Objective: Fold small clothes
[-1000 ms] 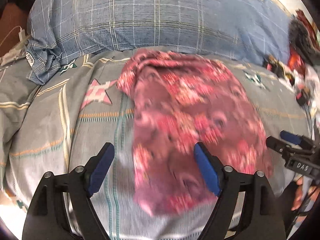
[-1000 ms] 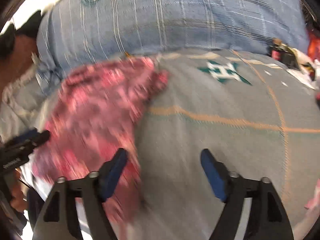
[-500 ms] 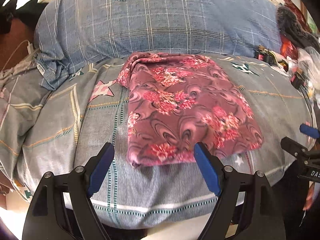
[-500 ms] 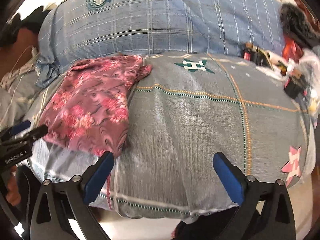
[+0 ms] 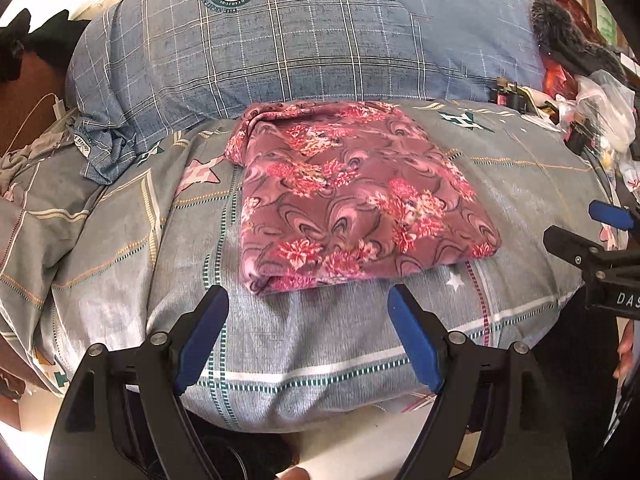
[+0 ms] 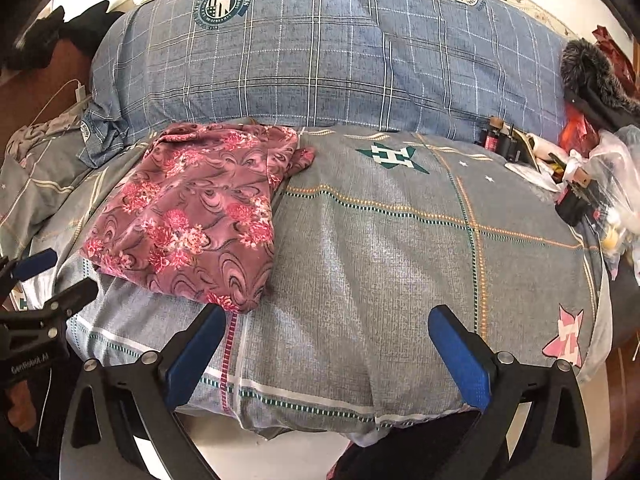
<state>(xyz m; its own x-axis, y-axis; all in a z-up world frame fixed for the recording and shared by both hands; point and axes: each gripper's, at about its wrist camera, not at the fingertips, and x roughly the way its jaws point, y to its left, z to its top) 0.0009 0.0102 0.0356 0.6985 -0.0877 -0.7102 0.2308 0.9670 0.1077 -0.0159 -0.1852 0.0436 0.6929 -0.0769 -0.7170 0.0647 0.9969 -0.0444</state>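
The pink flowered cloth (image 5: 352,196) lies folded flat on the grey patterned quilt (image 5: 320,344), just in front of the blue checked pillow (image 5: 312,40). Look it over now. If an edge sticks out, like the bunched corner at the far side, pinch only that bit and tuck it in gently. Your left gripper (image 5: 308,308) hangs near the cloth's close edge, wide apart and empty. Your right gripper (image 6: 328,332) is spread wide too, holding nothing, to the right of the cloth.
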